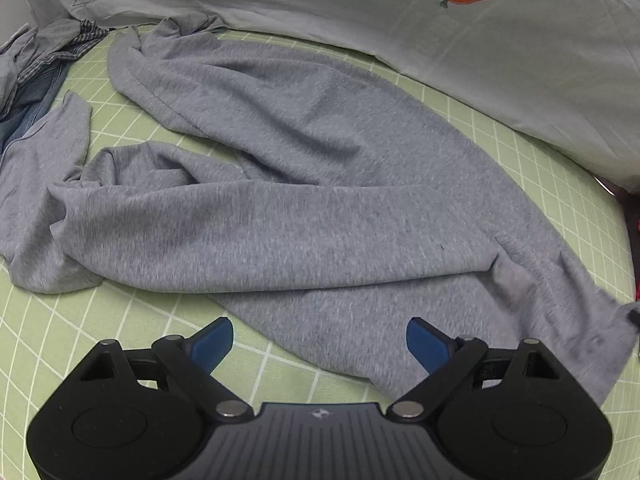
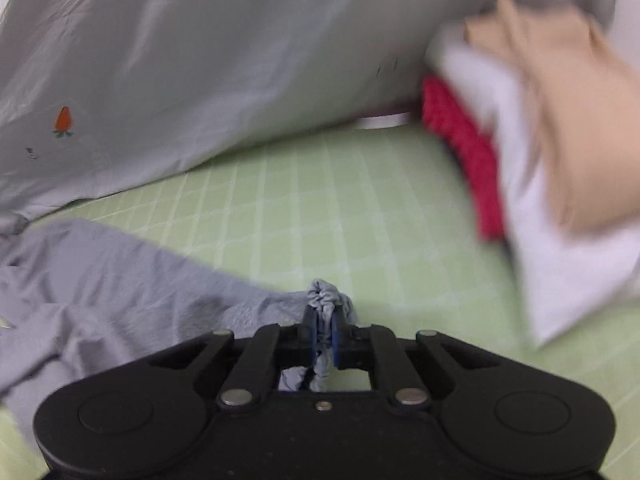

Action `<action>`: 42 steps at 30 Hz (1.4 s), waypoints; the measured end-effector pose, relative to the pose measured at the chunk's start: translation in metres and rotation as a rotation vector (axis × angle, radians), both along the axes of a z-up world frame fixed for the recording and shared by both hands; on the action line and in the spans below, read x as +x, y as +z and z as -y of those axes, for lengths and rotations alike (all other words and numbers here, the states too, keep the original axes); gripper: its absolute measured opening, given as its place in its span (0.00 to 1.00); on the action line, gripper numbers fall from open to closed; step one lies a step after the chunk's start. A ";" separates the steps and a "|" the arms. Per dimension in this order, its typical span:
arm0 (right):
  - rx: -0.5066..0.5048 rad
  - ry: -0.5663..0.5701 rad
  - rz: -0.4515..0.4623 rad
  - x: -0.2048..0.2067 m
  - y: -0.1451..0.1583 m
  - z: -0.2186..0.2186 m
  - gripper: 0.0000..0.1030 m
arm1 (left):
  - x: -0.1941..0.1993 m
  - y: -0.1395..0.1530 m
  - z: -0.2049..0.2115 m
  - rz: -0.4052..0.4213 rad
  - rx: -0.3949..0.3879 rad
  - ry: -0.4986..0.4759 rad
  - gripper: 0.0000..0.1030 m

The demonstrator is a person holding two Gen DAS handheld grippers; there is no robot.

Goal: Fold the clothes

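- The grey sweatshirt is soft heathered knit cloth, matt and faintly fuzzy.
- The green grid mat on the surface looks smooth and matt, like vinyl.
- The pale sheet at the far side is thin, smooth woven cotton with printed carrots.
- Denim at far left is coarse.
- The left gripper is matt black plastic with dull metal pins; its fingers are blue, rubbery.
- A red textile looks nubby.

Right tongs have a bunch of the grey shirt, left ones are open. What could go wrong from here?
1. The right tongs pinch only a small bunched corner of the grey shirt; a hard pull could slip it free.
2. The shirt lies crumpled, one sleeve folded over; dragging may set creases.
3. The pile of folded clothes sits close by; the swinging shirt could knock it.
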State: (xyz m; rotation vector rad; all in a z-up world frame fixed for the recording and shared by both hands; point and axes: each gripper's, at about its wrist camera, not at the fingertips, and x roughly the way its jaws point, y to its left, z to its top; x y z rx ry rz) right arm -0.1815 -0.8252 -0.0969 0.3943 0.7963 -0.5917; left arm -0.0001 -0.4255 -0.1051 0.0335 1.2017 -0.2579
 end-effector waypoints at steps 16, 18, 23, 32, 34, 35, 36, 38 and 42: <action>0.125 -0.332 0.141 -0.111 -0.002 -0.053 0.73 | -0.021 0.009 -0.008 -0.007 -0.018 -0.020 0.91; 0.149 -0.329 0.146 -0.125 -0.002 -0.071 0.74 | -0.025 0.009 -0.005 -0.007 -0.021 -0.039 0.91; 0.226 -0.279 0.169 -0.130 -0.004 -0.101 0.75 | -0.037 0.013 0.000 -0.004 -0.037 -0.089 0.91; 0.379 -0.277 0.202 -0.099 -0.027 -0.080 0.25 | -0.049 0.019 -0.012 0.004 -0.074 -0.060 0.91; 0.328 -0.275 0.182 -0.098 -0.019 -0.078 0.08 | -0.050 0.020 -0.016 0.005 -0.078 -0.042 0.91; 0.293 -0.269 0.187 -0.101 -0.009 -0.080 0.07 | -0.051 0.021 -0.018 0.006 -0.080 -0.032 0.91; 0.250 -0.267 0.207 -0.111 0.007 -0.085 0.07 | -0.051 0.022 -0.020 0.011 -0.083 -0.022 0.91; 0.162 -0.263 0.247 -0.132 0.040 -0.093 0.06 | -0.052 0.025 -0.025 0.022 -0.087 -0.001 0.91; 0.005 -0.294 0.163 -0.167 0.059 -0.103 0.06 | -0.052 0.024 -0.032 0.020 -0.085 0.037 0.91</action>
